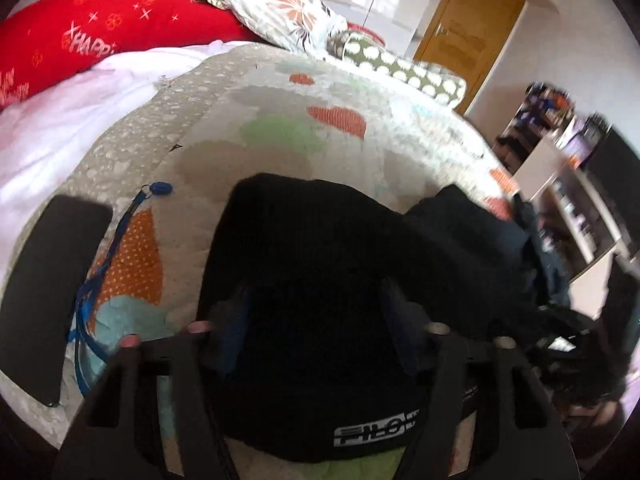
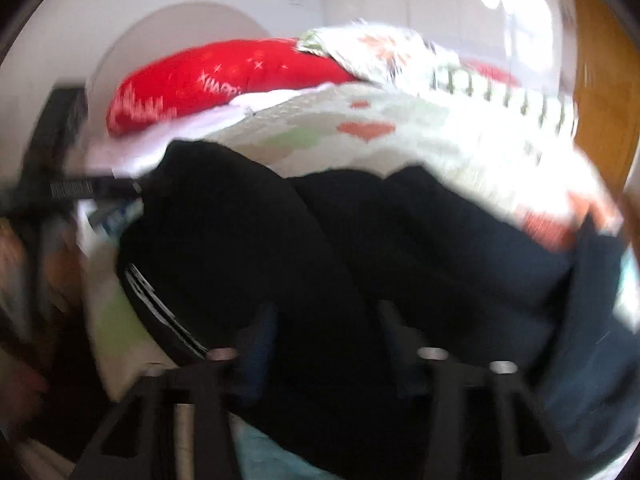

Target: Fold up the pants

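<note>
Black pants point(image 1: 320, 232) lie bunched on the patterned quilt, with a white logo label point(image 1: 376, 432) at the near edge. My left gripper point(image 1: 316, 292) is low over them, jaws apart, both dark fingers point(image 1: 236, 320) against the fabric with cloth between them and no pinch visible. The right wrist view is blurred. It shows the same black pants point(image 2: 400, 240) spread across the bed. My right gripper point(image 2: 328, 312) is just above them, jaws apart, with dark fabric between the fingers.
The quilt point(image 1: 280, 120) covers a bed with a red pillow point(image 1: 100, 32) and a floral pillow point(image 1: 280, 8) at the far end. A flat black device point(image 1: 52, 280) and a blue lanyard point(image 1: 116, 232) lie to the left of the pants. A wooden door point(image 1: 472, 28) and shelves point(image 1: 560, 160) stand at the right.
</note>
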Motion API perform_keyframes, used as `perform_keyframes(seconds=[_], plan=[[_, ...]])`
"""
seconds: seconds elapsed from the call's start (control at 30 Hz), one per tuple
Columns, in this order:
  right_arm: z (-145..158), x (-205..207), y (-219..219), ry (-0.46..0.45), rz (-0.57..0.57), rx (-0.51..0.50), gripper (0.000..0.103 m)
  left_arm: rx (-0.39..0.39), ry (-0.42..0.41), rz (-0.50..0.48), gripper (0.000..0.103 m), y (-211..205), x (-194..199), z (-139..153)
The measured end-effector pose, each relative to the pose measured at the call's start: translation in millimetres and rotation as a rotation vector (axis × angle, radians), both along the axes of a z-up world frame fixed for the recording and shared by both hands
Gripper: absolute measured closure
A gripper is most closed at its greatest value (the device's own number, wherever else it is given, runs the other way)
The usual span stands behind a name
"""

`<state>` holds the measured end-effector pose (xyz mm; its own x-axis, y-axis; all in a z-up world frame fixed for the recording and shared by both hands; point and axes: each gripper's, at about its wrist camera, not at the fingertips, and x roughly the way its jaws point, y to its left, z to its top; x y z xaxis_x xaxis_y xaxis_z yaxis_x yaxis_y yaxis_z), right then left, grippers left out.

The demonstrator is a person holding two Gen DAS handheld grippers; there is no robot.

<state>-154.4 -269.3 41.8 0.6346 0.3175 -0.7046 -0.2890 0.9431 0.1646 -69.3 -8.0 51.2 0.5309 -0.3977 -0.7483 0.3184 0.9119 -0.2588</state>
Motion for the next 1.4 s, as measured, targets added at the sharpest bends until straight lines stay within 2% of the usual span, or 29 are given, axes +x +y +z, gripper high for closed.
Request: perform_keyframes(seconds=[0.03, 0.07, 0.1, 0.13, 0.2, 0.23, 0.3, 0.37, 0.4, 0.43, 0.47, 0.5, 0.53, 0.63, 0.67, 0.7, 0.73, 0.77, 0.83, 0.9, 0.93, 1.0, 1.07, 1.1, 1.13, 1.23, 1.3, 1.4], plan=[[3.5, -1.9, -2.4, -0.005, -0.001, 0.018, 0.084, -0.007, 0.013, -0.020, 0.080, -1.3, -1.0, 2.9], [8.7, -4.6, -4.4, -0.008, 0.008, 0.039, 0.089, -0.029, 0.014, -0.030, 0.081, 0.9, -3.4, 7.0], [15.5, -8.7, -5.8, -0.007, 0.026, 0.066, 0.090, -0.049, 0.010, -0.036, 0.081, 6.6, -8.2, 13.9], [22.9, -14.2, -5.5, -0.012, 0.048, 0.086, 0.090, -0.049, 0.003, -0.039, 0.088, 11.5, -13.2, 19.9], [29.9, -23.5, -0.9, -0.028, 0.086, 0.107, 0.090, -0.041, -0.014, -0.035, 0.090, 25.7, -25.2, 27.3], [28.1, -25.4, 4.3, -0.009, 0.127, 0.131, 0.091, -0.041, 0.002, -0.030, 0.090, 31.5, -27.4, 23.3], [22.9, -21.8, 15.7, 0.027, 0.157, 0.075, 0.090, -0.013, 0.069, -0.002, 0.090, 39.9, -25.3, 1.7], [28.4, -14.0, 18.7, -0.005, 0.137, -0.005, 0.090, -0.023, 0.108, 0.016, 0.090, 43.6, -22.5, -16.7], [37.6, -6.8, 13.3, -0.039, 0.109, -0.001, 0.089, -0.043, 0.099, 0.023, 0.090, 45.1, -23.5, -17.3], [46.1, 0.9, 7.6, -0.076, 0.073, 0.011, 0.081, -0.035, 0.088, 0.019, 0.090, 43.9, -24.4, -14.4], [53.2, 10.1, 2.3, -0.122, 0.031, -0.007, 0.052, -0.023, 0.076, 0.013, 0.090, 41.8, -24.8, -10.8], [55.9, 24.2, -1.6, -0.162, -0.027, -0.050, 0.036, -0.016, 0.069, 0.010, 0.090, 40.2, -25.7, -8.3], [53.8, 40.9, -3.6, -0.163, -0.066, -0.077, 0.024, -0.007, 0.066, 0.007, 0.090, 38.5, -24.8, -7.3], [34.0, 93.5, -12.5, -0.053, -0.124, -0.049, 0.026, 0.015, 0.067, 0.001, 0.090, 36.1, -23.6, -8.0], [26.8, 106.7, -17.3, -0.016, -0.140, -0.033, 0.032, 0.010, 0.070, 0.002, 0.090, 37.0, -22.9, -8.0], [15.2, 121.6, -20.6, 0.038, -0.144, -0.007, 0.041, 0.003, 0.074, 0.004, 0.090, 37.9, -21.6, -7.7], [7.9, 130.5, -21.7, 0.080, -0.135, 0.003, 0.070, -0.004, 0.075, 0.007, 0.090, 40.6, -22.0, -7.6], [-0.2, 138.7, -19.7, 0.114, -0.142, -0.024, 0.084, -0.009, 0.075, 0.010, 0.090, 42.2, -21.4, -7.5], [0.7, 136.5, -17.9, 0.060, -0.170, -0.074, 0.085, -0.009, 0.073, 0.017, 0.085, 44.0, -23.0, -7.4], [-4.0, 140.8, -19.8, 0.051, -0.235, -0.118, 0.085, 0.008, 0.072, 0.029, 0.078, 44.7, -26.8, -3.9], [-4.9, 141.5, -20.2, 0.058, -0.237, -0.116, 0.085, 0.025, 0.059, 0.036, 0.078, 44.0, -29.2, 0.8], [4.7, 134.6, -23.9, 0.069, -0.237, -0.099, 0.085, 0.086, -0.018, 0.057, 0.075, 44.1, -37.9, 17.5], [20.2, 117.8, -34.1, 0.071, -0.231, -0.053, 0.084, 0.117, -0.074, 0.073, 0.067, 46.9, -44.2, 34.5], [32.3, 100.3, -46.2, 0.045, -0.248, -0.027, 0.083, 0.103, -0.084, 0.079, 0.059, 49.1, -44.1, 39.7], [39.5, 83.5, -58.7, 0.022, -0.284, -0.021, 0.079, 0.080, -0.091, 0.081, 0.051, 50.4, -44.3, 44.5], [49.6, 39.0, -103.0, -0.041, -0.430, -0.019, 0.045, 0.030, -0.113, 0.053, 0.048, 42.4, -46.3, 53.2], [50.0, 15.6, -132.7, -0.049, -0.523, -0.034, 0.042, 0.036, -0.118, 0.020, 0.048, 28.0, -45.5, 51.3], [41.9, 0.9, -172.8, 0.013, -0.614, -0.019, 0.042, 0.037, -0.078, -0.016, 0.048, 2.2, -36.7, 39.0]])
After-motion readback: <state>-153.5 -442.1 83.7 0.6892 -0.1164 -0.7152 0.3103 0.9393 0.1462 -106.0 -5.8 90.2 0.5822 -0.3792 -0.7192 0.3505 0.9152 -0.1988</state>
